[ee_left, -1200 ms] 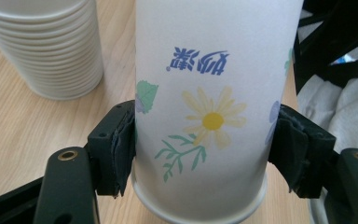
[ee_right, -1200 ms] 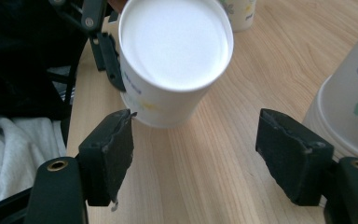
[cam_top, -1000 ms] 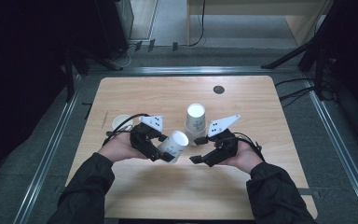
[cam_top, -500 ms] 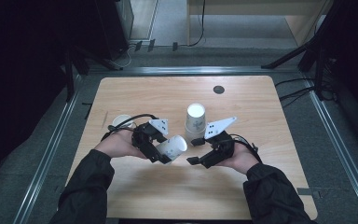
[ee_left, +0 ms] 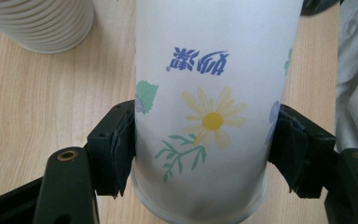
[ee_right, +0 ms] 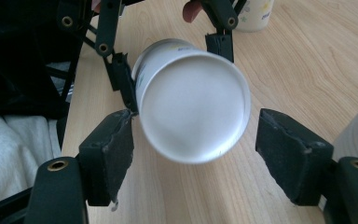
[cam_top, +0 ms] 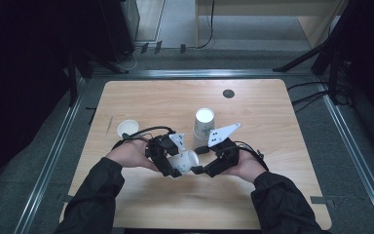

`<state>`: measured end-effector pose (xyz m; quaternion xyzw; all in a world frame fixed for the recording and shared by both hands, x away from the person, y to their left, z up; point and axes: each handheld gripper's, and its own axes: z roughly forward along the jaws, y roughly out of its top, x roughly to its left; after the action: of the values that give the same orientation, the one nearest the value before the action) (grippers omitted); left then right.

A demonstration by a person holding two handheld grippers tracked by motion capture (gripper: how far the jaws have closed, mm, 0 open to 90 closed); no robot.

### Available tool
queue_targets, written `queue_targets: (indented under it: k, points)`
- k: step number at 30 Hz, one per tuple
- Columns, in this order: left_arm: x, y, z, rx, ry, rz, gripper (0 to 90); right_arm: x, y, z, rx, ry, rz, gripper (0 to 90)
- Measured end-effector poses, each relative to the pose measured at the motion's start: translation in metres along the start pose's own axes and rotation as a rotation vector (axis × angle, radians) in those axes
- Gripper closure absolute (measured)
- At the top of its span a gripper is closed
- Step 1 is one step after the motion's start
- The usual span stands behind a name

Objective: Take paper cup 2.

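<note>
My left gripper [cam_top: 175, 168] clenched the flower-printed white paper cup [cam_top: 187, 161] at frame centre; my right gripper [cam_top: 198, 161], jaws just widened, needed closing on its base.

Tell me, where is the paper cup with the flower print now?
In the high view the flowered cup lies sideways near the table's front middle, clamped in the left tool, just before the upside-down cup stack.

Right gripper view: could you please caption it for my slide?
Open right tool faces the paper cup's base, held by the left tool.
</note>
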<state>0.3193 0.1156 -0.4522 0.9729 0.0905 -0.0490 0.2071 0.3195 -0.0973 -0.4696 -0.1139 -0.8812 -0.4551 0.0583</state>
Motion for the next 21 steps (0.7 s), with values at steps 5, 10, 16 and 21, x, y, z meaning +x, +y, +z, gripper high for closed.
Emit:
queue_targets:
  k: [5,10,16,21]
  points:
    - [-0.004,0.006,0.007,0.007,-0.005,0.019,29.6,0.002,0.000,0.005,0.016,0.003,-0.002,27.7]
    - [-0.007,0.008,0.008,-0.004,-0.009,0.026,29.6,0.004,0.001,0.009,0.021,0.020,-0.020,29.0]
    - [-0.007,0.009,0.009,-0.012,-0.005,0.039,29.3,0.006,0.002,0.011,0.037,0.034,-0.027,34.1]
    - [-0.006,0.008,0.008,-0.023,-0.020,0.032,27.1,0.006,0.002,0.010,0.030,0.043,-0.025,34.7]
